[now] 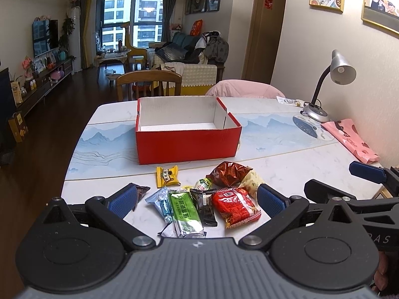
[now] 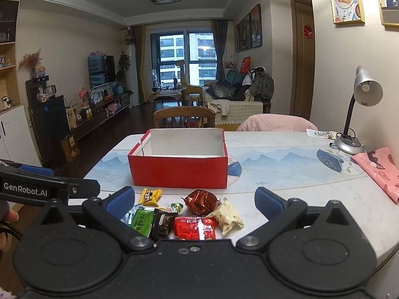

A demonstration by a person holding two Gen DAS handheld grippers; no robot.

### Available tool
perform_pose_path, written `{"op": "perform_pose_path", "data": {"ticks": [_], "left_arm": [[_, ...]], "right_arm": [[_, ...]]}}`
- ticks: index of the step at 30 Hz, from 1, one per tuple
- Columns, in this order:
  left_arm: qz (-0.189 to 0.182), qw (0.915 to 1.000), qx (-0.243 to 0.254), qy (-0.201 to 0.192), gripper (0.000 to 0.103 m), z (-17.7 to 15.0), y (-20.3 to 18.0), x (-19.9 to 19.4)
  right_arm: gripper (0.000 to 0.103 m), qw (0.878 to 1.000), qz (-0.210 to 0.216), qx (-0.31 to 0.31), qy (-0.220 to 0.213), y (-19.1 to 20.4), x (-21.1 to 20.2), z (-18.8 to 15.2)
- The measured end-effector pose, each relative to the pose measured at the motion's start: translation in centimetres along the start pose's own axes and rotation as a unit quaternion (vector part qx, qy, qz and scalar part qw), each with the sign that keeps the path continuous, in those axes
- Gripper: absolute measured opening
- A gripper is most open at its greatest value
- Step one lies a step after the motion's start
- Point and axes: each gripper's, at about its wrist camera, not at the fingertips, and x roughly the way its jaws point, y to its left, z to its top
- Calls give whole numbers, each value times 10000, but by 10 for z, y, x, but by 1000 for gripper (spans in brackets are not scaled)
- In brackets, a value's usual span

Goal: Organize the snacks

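Both tongs hover low at the bench's (image 1: 286, 159) near edge, left tongs (image 1: 197, 200) spread wide and empty, right tongs (image 2: 194, 199) the same. Between the pads lies the snack pile: green packet (image 1: 185, 211), red packet (image 1: 235, 205), dark wrapper (image 1: 205, 205). Just beyond, a yellow packet (image 1: 167, 175) and a crinkled brown bag (image 1: 228, 173). Farther back, the red box (image 1: 187, 144) sits open-topped, nothing visible inside it.
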Motion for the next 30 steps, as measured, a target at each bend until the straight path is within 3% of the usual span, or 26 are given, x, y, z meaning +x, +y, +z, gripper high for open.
{"op": "perform_pose_path", "data": {"ticks": [30], "left_arm": [[-60, 9997, -49, 213, 103, -9, 13, 8]], "right_arm": [[103, 9999, -61, -9, 139, 5, 5, -7]]}}
